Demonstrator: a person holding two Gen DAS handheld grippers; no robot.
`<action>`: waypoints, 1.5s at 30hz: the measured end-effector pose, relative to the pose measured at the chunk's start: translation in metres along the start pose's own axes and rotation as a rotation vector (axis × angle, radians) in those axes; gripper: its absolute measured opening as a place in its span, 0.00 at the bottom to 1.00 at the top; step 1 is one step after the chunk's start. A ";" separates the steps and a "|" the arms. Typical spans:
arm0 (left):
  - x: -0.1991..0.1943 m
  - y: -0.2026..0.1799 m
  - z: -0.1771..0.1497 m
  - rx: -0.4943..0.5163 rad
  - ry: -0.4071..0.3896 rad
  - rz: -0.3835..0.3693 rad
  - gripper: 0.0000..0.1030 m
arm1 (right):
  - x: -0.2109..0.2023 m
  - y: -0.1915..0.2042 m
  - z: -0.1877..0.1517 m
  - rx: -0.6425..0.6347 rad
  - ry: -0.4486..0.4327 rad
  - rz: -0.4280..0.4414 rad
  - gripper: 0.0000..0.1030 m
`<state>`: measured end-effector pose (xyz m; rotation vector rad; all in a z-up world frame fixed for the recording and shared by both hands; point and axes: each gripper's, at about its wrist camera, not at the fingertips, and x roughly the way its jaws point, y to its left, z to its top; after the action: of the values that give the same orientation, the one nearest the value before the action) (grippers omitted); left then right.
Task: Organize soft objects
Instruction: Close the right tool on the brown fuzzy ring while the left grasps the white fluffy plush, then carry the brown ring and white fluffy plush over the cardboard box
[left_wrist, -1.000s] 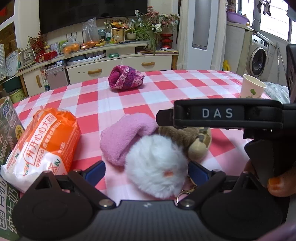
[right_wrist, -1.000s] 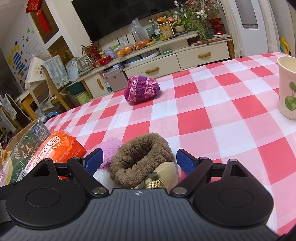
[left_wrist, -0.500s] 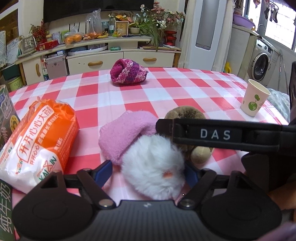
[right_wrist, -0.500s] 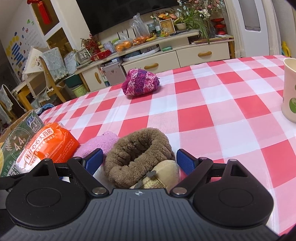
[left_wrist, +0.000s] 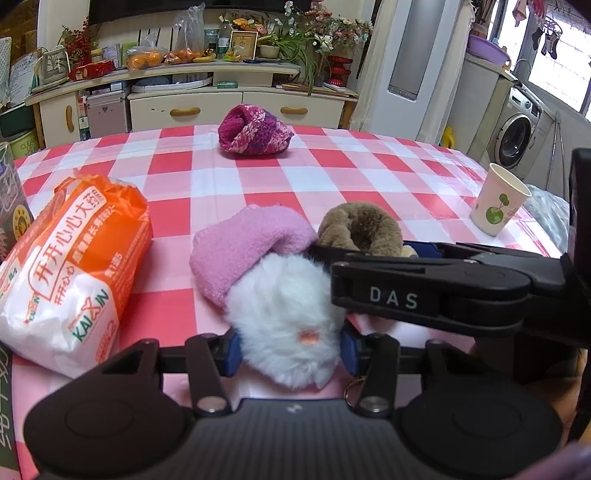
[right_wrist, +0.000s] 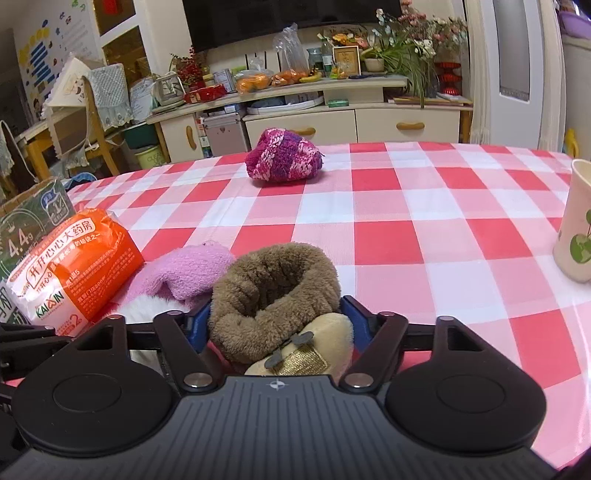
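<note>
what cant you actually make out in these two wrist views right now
- White fluffy toy: underside hidden by left gripper body, left wrist view.
- Brown plush: lower part hidden by right gripper, right wrist view.
- Paper cup: cut off by right edge.
- Shelf labels: too small.

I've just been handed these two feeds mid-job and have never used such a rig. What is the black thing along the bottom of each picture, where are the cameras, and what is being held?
There is no robot arm: a person holds a two-finger gripper in each hand, and each carries a fisheye camera looking along its fingers. The black shape is that gripper's body. In the left wrist view, the left gripper has just been closing, and its blue fingers press the white fluffy toy. The right wrist view shows the right gripper, also just closing, hugging the brown plush cuff. On the checked tablecloth also lie a pink fuzzy sock, a knitted magenta hat, an orange bag and a paper cup.
</note>
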<state>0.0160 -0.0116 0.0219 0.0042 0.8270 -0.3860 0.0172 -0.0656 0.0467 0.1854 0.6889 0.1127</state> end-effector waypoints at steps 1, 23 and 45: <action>-0.001 0.000 0.000 -0.001 -0.001 0.000 0.47 | 0.000 0.000 0.000 0.001 -0.003 0.002 0.77; -0.036 0.027 0.006 -0.055 -0.103 0.068 0.46 | -0.016 0.001 -0.011 0.013 -0.022 -0.050 0.57; -0.090 0.051 0.017 -0.074 -0.237 0.083 0.46 | -0.042 0.028 -0.015 0.016 -0.053 -0.048 0.57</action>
<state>-0.0097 0.0632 0.0912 -0.0745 0.6042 -0.2711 -0.0261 -0.0429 0.0678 0.1868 0.6416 0.0556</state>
